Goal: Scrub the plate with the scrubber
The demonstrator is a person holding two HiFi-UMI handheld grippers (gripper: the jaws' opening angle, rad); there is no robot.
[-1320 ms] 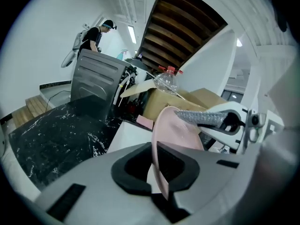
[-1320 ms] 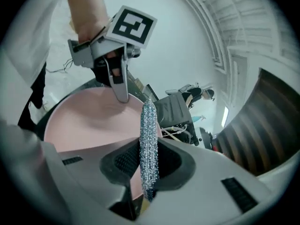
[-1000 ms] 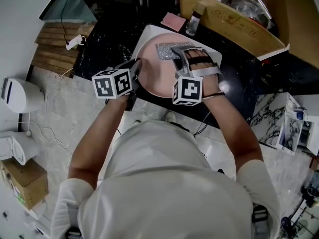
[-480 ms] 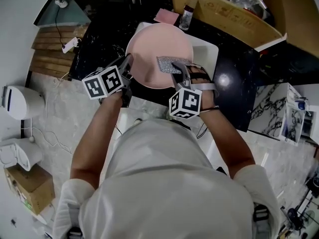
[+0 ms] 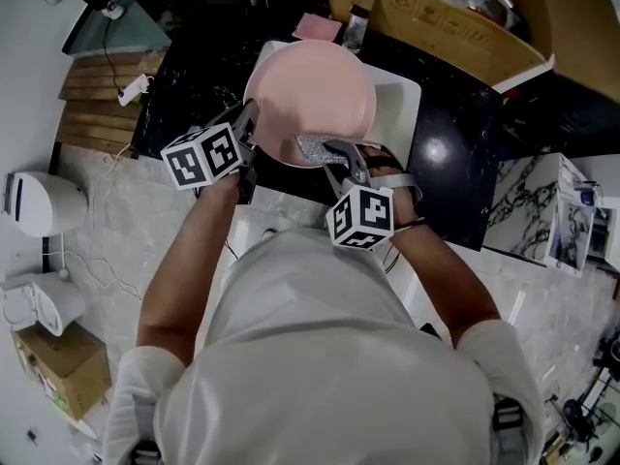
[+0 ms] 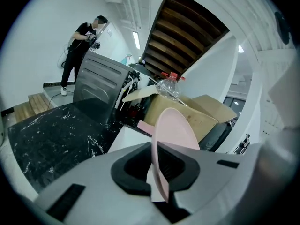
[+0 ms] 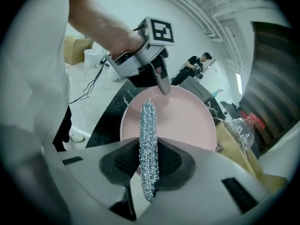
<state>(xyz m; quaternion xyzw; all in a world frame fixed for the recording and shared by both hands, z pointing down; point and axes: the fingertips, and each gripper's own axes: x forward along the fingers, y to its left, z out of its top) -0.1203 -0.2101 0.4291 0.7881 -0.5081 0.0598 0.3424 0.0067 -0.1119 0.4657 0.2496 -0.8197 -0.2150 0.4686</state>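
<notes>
A round pink plate [image 5: 310, 95] is held up over the black counter, its rim pinched edge-on in my left gripper [image 5: 247, 124], which is shut on it; the same plate [image 6: 171, 139] stands on edge between the jaws in the left gripper view. My right gripper [image 5: 325, 153] is shut on a silver mesh scrubber [image 5: 312, 148], which lies against the plate's near rim. In the right gripper view the scrubber [image 7: 148, 144] stands edge-on between the pads with the plate [image 7: 180, 121] just behind it and the left gripper [image 7: 161, 86] on the plate's far rim.
A white board [image 5: 397, 105] lies under the plate on the black marble counter [image 5: 455, 172]. An open cardboard box [image 5: 436, 22] with a plastic bottle sits behind, a small dark bottle [image 5: 355, 27] and a pink pad [image 5: 317, 27] beside it. Another person [image 6: 79, 50] stands far off.
The right gripper has drawn the scrubber across the plate from its far part to its near rim, rolling as it came. The left gripper still holds the plate's edge.
</notes>
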